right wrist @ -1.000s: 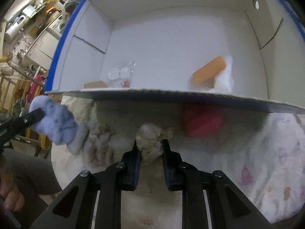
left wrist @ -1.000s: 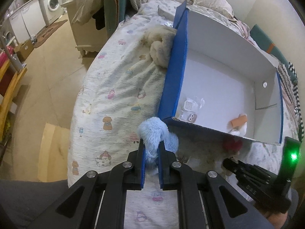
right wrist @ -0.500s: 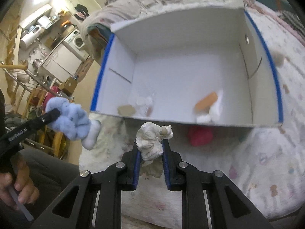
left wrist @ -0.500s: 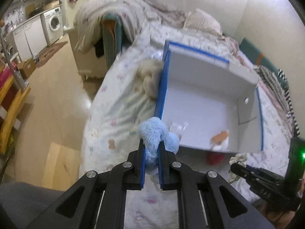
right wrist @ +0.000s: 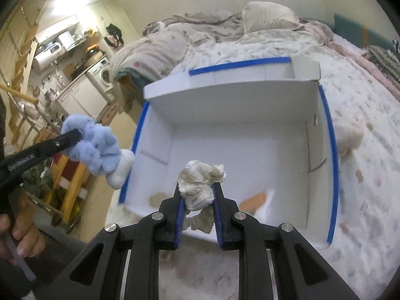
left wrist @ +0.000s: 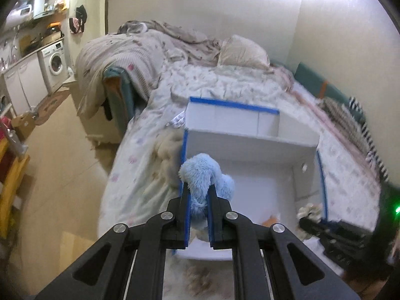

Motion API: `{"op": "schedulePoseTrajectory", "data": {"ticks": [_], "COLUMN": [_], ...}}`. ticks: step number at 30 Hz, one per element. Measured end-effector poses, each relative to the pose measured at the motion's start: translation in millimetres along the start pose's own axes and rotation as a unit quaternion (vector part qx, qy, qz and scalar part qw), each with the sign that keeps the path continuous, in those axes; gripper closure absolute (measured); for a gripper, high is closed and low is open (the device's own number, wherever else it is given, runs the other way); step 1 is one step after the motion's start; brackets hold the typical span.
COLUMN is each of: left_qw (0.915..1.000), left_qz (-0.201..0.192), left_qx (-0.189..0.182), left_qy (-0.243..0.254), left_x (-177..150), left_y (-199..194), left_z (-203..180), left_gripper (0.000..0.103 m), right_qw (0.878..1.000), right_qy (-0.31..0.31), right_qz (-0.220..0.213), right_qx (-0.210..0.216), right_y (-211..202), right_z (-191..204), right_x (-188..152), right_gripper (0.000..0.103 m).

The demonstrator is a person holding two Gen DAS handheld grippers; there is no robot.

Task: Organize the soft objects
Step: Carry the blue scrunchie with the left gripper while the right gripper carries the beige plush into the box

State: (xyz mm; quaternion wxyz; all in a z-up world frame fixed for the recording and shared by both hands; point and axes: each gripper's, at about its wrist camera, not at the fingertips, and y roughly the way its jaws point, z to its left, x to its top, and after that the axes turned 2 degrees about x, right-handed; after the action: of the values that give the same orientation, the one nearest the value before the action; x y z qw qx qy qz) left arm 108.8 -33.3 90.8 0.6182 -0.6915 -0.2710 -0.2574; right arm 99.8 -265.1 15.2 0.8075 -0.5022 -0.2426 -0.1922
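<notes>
My left gripper [left wrist: 199,190] is shut on a fluffy blue plush toy [left wrist: 203,175] and holds it in the air over the near left corner of a white box with blue edges [left wrist: 250,125]. The toy also shows in the right wrist view [right wrist: 95,147]. My right gripper [right wrist: 198,190] is shut on a cream lace scrunchie [right wrist: 198,185] and holds it above the box's near wall [right wrist: 332,155]. The right gripper with the scrunchie [left wrist: 308,211] shows at the right of the left wrist view.
The box lies on a bed with a patterned sheet [left wrist: 150,155]. An orange item [right wrist: 253,200] and a small tan piece [right wrist: 156,197] lie inside it. A cream plush [left wrist: 166,150] lies left of the box, another [right wrist: 348,135] right of it. Blankets and a pillow [left wrist: 241,52] are piled behind.
Both grippers have risen higher and moved forward over the box, each still holding its soft object. The red item in front of the box is out of sight now.
</notes>
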Motion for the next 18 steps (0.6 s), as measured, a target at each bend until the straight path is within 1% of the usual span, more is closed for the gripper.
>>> {"op": "schedulePoseTrajectory", "data": {"ticks": [3, 5, 9, 11, 13, 15, 18], "left_qw": [0.9999, 0.9998, 0.9990, 0.9986, 0.9988, 0.9988, 0.9979], "left_qz": [-0.007, -0.005, 0.016, 0.026, 0.027, 0.032, 0.046], "left_qx": [0.000, 0.002, 0.004, 0.001, 0.005, 0.018, 0.019], "left_qy": [0.009, 0.019, 0.042, 0.046, 0.040, 0.032, 0.042], "left_x": [8, 11, 3, -4, -10, -13, -19], "left_y": [14, 27, 61, 77, 90, 103, 116], "left_z": [-8, -14, -26, -28, -26, -26, -29], "left_gripper": [0.093, 0.093, 0.093, 0.093, 0.093, 0.093, 0.093], "right_qw": [1.000, 1.000, 0.999, 0.998, 0.998, 0.998, 0.998], "right_qy": [-0.004, 0.004, 0.039, 0.058, 0.063, 0.065, 0.057], "right_qz": [-0.010, -0.014, -0.013, -0.006, -0.002, 0.010, 0.028], "right_qx": [-0.014, -0.020, -0.001, 0.018, 0.020, 0.015, -0.002], "right_y": [12, 21, 37, 43, 48, 56, 67], "right_z": [-11, -19, -38, -45, -48, -49, -50], "right_x": [5, 6, 8, 9, 8, 7, 4], "right_gripper": [0.080, 0.080, 0.080, 0.080, 0.080, 0.080, 0.080]}}
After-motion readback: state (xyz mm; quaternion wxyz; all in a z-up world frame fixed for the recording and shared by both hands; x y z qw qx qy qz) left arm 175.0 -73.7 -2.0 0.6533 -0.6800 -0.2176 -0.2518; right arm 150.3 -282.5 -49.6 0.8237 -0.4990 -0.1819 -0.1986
